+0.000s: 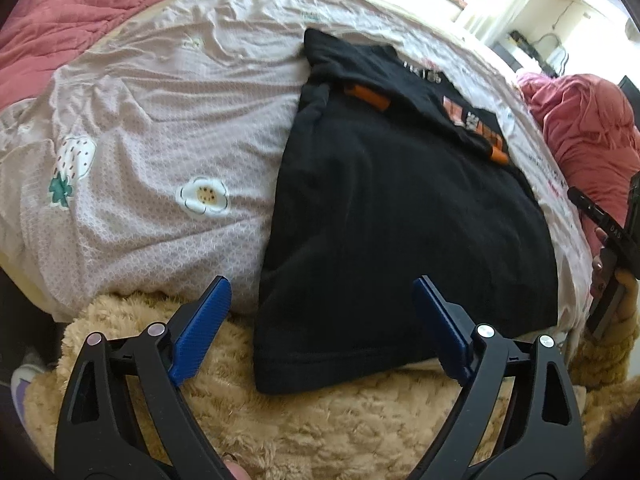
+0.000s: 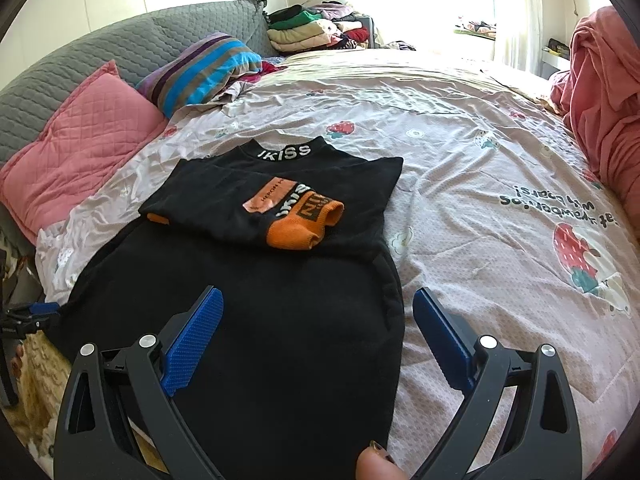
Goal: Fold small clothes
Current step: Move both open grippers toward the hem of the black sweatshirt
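Bedspread [image 2: 460, 184] of pale pink cotton printed with strawberries and flowers carries a black knit top with orange cuffs [image 2: 256, 280], sleeves folded across its chest, hem hanging over a tan fluffy blanket [image 1: 320, 420]. The left gripper [image 1: 322, 292] hovers above that hem, blue pads spread wide, grasping nothing. The right gripper [image 2: 318, 300] hangs over the top's right edge, likewise released and empty.
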`<state>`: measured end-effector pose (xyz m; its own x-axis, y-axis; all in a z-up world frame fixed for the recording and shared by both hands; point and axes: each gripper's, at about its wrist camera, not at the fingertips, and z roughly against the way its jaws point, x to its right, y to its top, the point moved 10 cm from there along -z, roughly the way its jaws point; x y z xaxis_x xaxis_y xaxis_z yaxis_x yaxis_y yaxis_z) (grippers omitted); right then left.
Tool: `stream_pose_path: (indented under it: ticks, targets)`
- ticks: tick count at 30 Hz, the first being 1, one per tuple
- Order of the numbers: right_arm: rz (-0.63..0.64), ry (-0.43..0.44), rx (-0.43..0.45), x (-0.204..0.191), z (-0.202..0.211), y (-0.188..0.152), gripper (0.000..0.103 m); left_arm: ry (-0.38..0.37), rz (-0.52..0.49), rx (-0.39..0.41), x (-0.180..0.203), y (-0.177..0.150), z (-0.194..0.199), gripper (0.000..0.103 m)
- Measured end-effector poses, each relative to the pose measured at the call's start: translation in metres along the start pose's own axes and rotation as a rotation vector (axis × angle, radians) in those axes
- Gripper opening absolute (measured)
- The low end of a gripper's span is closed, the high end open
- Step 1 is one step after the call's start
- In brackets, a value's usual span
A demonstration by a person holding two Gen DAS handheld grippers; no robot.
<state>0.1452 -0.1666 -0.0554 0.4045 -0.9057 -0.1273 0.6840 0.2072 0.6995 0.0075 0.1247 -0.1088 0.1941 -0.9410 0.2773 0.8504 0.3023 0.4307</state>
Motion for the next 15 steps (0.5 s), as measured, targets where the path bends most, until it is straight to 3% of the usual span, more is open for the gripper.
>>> stream_pose_path:
  ticks: [9,13,15]
  targets:
    - [0.058,-0.016,-0.045,0.000,0.009,-0.026,0.095,-0.003,-0.068,-0.112,0.005,-0.011,-0.014,0.084]
    - [0.093,0.013,-0.101,-0.004,0.017,-0.047,0.095,-0.077,-0.058,-0.132,0.013,-0.011,-0.015,0.067]
    - [0.124,0.030,-0.138,-0.008,0.022,-0.060,0.095,-0.070,-0.055,-0.135,0.012,-0.010,-0.017,0.063]
